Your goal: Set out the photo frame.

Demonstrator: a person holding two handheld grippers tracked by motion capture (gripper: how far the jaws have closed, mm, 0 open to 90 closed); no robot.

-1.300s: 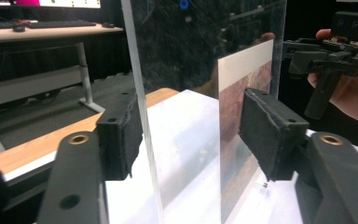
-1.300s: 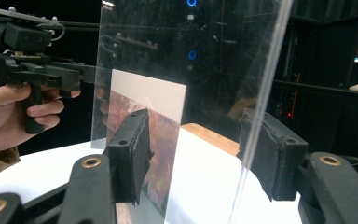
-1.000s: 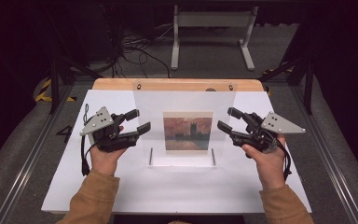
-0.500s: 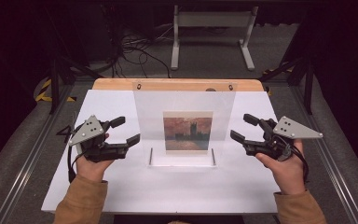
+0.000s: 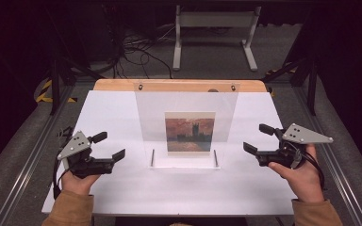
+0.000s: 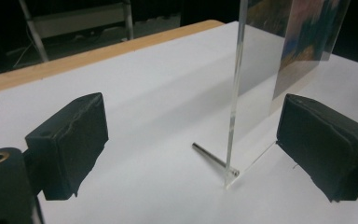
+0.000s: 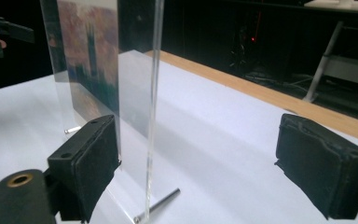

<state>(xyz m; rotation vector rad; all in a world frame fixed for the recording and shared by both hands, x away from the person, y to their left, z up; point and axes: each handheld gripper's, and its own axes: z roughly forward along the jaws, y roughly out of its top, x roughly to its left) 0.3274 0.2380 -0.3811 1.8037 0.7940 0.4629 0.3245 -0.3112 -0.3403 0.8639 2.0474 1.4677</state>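
High view: one clear acrylic stand point(image 5: 186, 127) stood upright at the middle of the white worktop point(image 5: 122, 188), carrying one painted picture card point(image 5: 190, 133) and resting on two metal foot pins point(image 5: 152, 158). Compared with a second earlier, both hands had drawn outward from the stand's edges, and both sets of jaws had just been opening with nothing between them. The left hand-held gripper point(image 5: 109, 147) and right hand-held gripper point(image 5: 254, 139) were spread and clear of the stand. Judgement: the stand had been released and placement appeared complete.

Left gripper view: the left hand-held gripper point(image 6: 191, 144) framed the stand's edge point(image 6: 235, 88) without contact; one pin point(image 6: 212, 158) showed.

Right gripper view: the right hand-held gripper point(image 7: 214, 163) was spread likewise, the panel edge point(image 7: 154, 107) untouched; two pins counted.
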